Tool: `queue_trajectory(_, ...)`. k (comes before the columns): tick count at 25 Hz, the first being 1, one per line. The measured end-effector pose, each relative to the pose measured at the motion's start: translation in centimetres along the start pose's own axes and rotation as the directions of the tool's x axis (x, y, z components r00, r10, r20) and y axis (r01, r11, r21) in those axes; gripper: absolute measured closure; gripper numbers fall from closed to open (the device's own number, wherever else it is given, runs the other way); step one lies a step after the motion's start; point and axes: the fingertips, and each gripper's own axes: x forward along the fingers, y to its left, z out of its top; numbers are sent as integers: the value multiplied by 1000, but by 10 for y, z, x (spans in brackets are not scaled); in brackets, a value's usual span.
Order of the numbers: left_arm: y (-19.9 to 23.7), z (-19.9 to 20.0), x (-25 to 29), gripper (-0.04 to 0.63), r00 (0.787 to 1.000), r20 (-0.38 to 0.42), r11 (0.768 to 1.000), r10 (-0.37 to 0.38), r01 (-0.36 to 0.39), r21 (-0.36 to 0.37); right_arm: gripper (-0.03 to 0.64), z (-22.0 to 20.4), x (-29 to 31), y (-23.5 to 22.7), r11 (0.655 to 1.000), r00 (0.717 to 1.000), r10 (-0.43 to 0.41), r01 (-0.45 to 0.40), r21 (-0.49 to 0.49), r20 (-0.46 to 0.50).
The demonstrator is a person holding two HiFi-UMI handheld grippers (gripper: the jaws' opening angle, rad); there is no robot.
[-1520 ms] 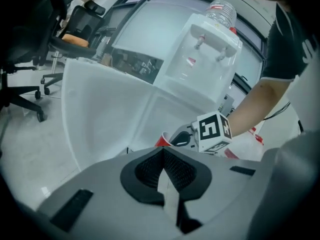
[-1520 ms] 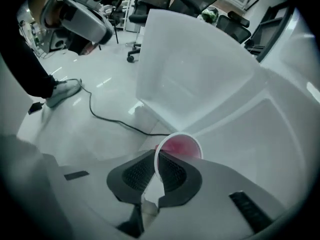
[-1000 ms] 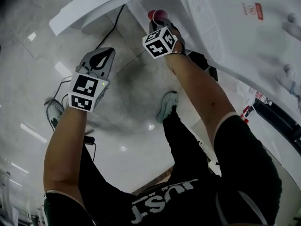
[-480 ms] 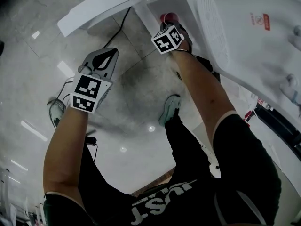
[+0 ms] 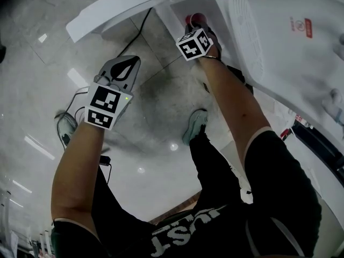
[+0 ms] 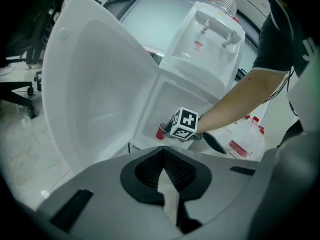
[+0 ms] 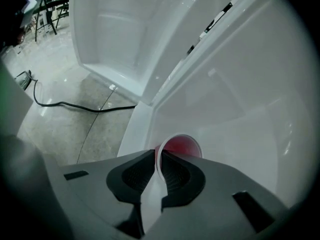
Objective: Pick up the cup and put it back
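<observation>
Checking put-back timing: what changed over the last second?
The right claw carried the cup a little deeper into the cabinet, most of that early on. It still pinches the cup's rim. The left claw stayed shut and empty, outside by the open door.

Glossy pale tiled floor [image 5: 43, 106] — a black cable [image 7: 65, 104] trails across it by a white water dispenser [image 6: 212, 39].

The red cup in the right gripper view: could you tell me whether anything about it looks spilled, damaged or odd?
Nothing stands out. The red cup looks empty and undamaged, with nothing spilled around it; the right gripper pinches one side of its rim inside the open white cabinet.
</observation>
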Motion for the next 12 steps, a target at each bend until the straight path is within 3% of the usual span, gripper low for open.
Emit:
queue_trajectory(2,0,2,1,588,1000,3,1000,0,0,0,559,-2,-1,0,1000,1000,0,0,15,-7)
queue_trajectory(6,-1,9,2,588,1000,14,1000,0,0,-1,439,0,-6,-3,999,1000,-11,11,33,-6)
queue_trajectory(12,-8,21,-5,588,1000,22,1000,0,0,6,426,15,-32,-5,996,999,-22,19,88,42)
